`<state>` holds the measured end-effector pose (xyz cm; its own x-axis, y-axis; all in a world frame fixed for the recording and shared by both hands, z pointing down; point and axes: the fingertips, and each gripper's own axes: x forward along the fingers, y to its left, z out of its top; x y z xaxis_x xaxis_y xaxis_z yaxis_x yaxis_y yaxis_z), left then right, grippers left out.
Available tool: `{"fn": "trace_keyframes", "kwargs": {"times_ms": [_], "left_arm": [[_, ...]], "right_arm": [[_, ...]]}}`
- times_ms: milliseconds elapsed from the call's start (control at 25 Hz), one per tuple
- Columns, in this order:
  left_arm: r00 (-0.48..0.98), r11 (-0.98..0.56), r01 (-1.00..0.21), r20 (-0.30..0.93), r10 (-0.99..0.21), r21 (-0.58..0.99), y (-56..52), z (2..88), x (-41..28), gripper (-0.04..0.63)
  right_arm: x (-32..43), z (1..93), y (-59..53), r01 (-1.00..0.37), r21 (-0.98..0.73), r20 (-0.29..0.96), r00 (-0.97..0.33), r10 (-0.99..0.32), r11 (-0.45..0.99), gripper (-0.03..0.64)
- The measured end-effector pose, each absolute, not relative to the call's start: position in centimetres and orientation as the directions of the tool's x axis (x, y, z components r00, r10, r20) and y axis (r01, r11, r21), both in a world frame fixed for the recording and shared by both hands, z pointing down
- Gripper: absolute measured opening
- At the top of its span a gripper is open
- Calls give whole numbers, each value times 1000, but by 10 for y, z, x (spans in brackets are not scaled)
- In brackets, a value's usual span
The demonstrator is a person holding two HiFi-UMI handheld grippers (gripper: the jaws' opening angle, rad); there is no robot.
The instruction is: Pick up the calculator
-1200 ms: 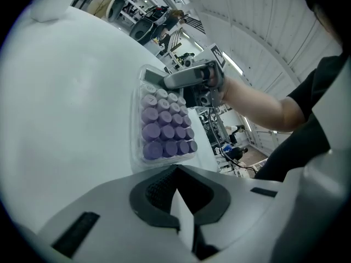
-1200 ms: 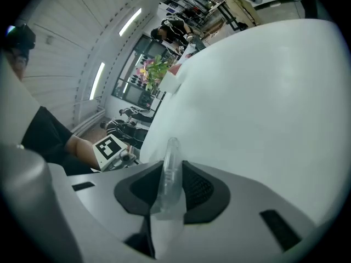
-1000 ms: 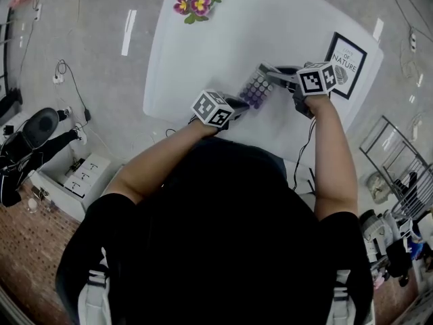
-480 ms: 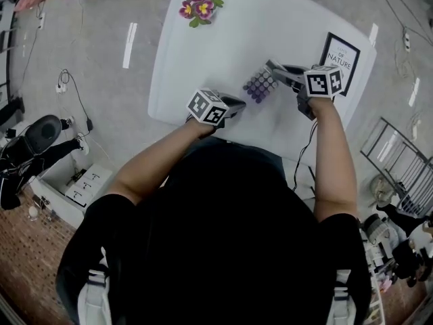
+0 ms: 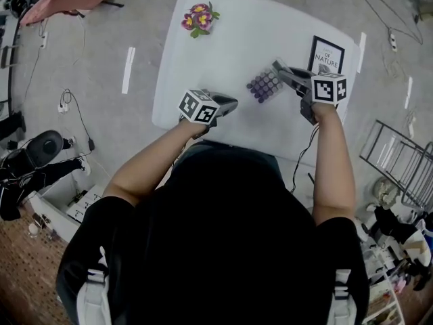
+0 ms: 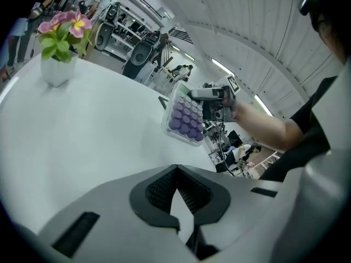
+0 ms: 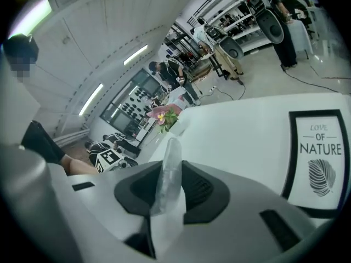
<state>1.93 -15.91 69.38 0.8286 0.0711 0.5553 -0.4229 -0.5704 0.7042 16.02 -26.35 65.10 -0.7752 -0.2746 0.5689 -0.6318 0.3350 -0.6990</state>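
The calculator [image 5: 264,85], a clear slab with purple round keys, hangs tilted above the white table [image 5: 223,53]. My right gripper [image 5: 279,69] is shut on its right edge. In the right gripper view the calculator [image 7: 169,163] stands edge-on between the pads. The left gripper view shows the calculator [image 6: 185,118] lifted off the tabletop, with the right gripper [image 6: 201,95] pinching its top. My left gripper [image 5: 230,102] hovers to the calculator's left, apart from it, jaws shut and nothing between them [image 6: 175,171].
A small white pot of pink flowers [image 5: 197,17] stands at the table's far left corner. A black-framed print [image 5: 326,54] lies flat at the far right, close to the right gripper. Cables and gear lie on the floor around the table.
Both grippers have risen. The right one has carried the calculator up off the table. The left gripper, which was against the calculator's near end, has drawn away to the left.
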Motion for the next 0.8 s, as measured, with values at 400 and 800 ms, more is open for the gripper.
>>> {"fn": "trace_keyframes", "kwargs": {"times_ms": [400,800], "left_arm": [[830,-660,-404,557,26,633,-161,646,10,18],[838,-711,-409,544,-43,572,-171,610,-13,18]], "right_arm": [[182,578,-239,-654,-675,518,-750,-411,343,106],[204,526,-216,-698,-633,481,-694,-536,335,106]]}}
